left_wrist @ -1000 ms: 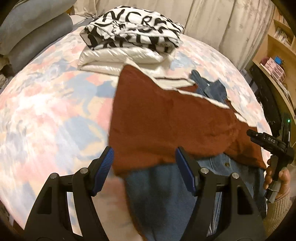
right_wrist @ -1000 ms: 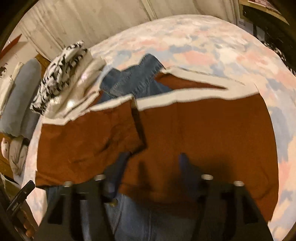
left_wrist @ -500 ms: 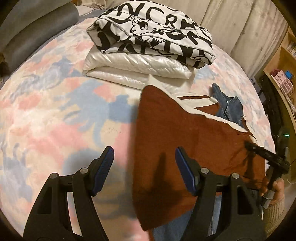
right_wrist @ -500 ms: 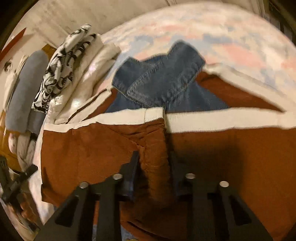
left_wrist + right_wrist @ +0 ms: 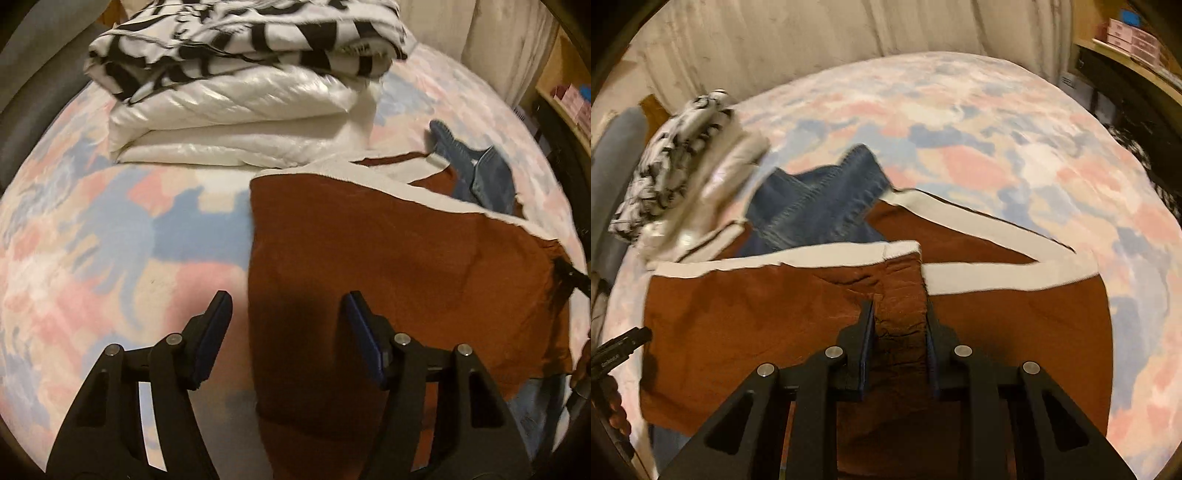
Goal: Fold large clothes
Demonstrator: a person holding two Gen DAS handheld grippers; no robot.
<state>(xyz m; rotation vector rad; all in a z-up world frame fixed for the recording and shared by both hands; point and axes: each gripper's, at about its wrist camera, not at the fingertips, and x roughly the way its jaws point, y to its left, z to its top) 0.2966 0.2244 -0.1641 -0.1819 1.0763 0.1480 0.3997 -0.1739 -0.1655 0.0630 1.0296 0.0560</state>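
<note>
Floral bed (image 5: 997,122) | brown garment (image 5: 1015,332) apparently lengthwise left-right | right gripper (image 5: 899,325) pinching it | left gripper (image 5: 288,332) fingers closing, empty

Above the rust-brown garment (image 5: 388,258), the left gripper (image 5: 288,332) tilts down, its fingers closing astride the cloth's left edge, while the right gripper (image 5: 899,332) pinches a raised fold.
</note>
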